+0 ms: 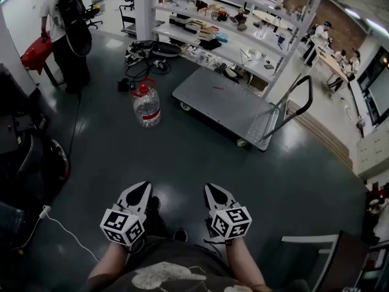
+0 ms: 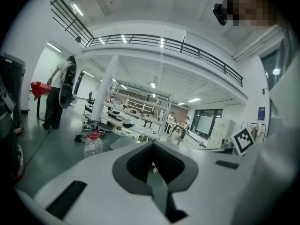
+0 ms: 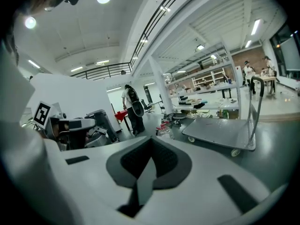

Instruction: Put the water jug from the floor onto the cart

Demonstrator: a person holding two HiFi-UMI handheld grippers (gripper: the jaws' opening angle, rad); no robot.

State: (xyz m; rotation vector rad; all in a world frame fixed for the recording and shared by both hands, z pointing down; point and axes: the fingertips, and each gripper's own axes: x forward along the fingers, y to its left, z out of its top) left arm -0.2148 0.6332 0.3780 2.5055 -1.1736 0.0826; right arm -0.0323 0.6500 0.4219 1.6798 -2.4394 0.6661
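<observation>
The water jug [image 1: 146, 104] is clear plastic with a red cap and handle. It stands upright on the dark floor, left of the cart. The cart [image 1: 225, 105] is a low grey platform trolley whose push handle [image 1: 293, 101] rises at its right end; its deck holds nothing large. Both grippers are low in the head view, well short of the jug. My left gripper [image 1: 142, 190] and right gripper [image 1: 213, 190] are side by side, both shut on nothing. The left gripper [image 2: 152, 144] sees the jug [image 2: 93, 143] ahead to its left. Past my right gripper [image 3: 151, 139] lie the jug [image 3: 165, 131] and the cart [image 3: 220, 128].
A person with a backpack [image 1: 64, 29] stands at the far left by a red object [image 1: 35, 53]. White shelving racks [image 1: 213, 23] and floor cables [image 1: 143, 53] lie behind the jug and cart. Dark equipment [image 1: 24, 157] sits at the left, with a white cable [image 1: 61, 227] nearby.
</observation>
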